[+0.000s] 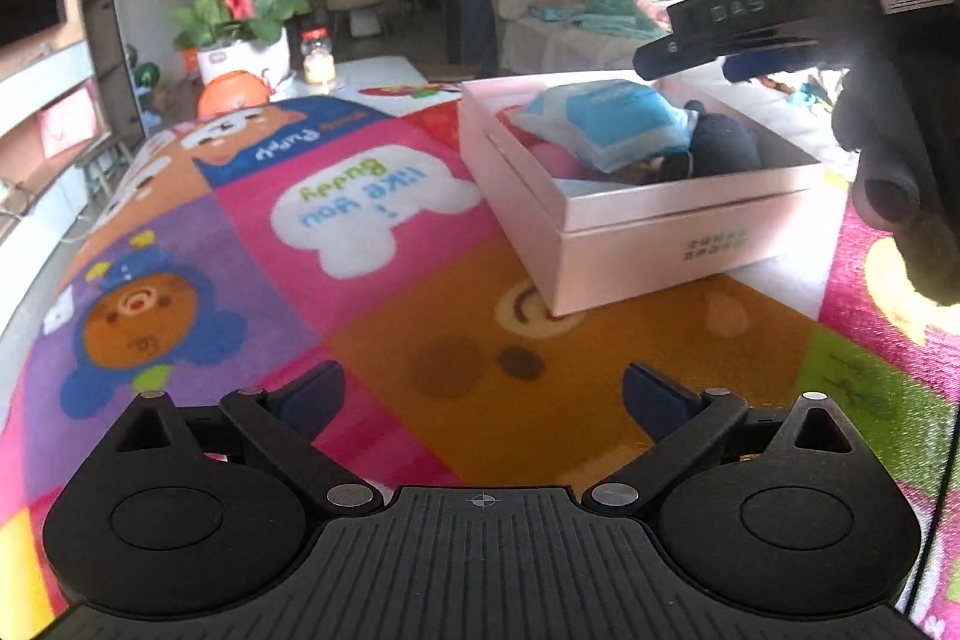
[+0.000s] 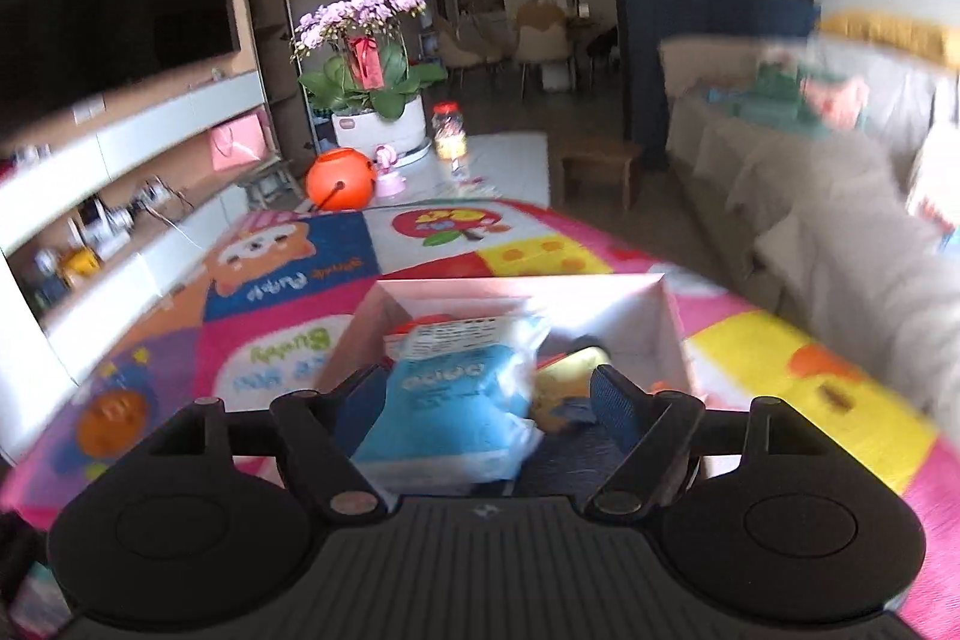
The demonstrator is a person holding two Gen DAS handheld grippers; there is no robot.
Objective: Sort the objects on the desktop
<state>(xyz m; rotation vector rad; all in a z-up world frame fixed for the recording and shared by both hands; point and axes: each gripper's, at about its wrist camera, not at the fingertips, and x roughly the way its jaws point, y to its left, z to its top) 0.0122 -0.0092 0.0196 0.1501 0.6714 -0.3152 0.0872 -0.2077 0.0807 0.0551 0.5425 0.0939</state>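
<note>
colourful mat [image 1: 372, 280], both hand-held grippers [image 1: 483, 391] [image 2: 483, 394] spread, right apparently empty over box [image 2: 669, 316]

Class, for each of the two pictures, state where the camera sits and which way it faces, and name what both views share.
Left wrist: sits on the left tool, low over the colourful mat, facing the pink box; its own open fingers and the right tool show.
Right wrist: sits on the right tool, above the box, looking down into it; only its open fingers show.
Shared: box, blue packet, mat, orchid pot.

One box [image 1: 630, 244], one blue packet [image 1: 618, 121], one orange bucket [image 2: 339, 181]
</note>
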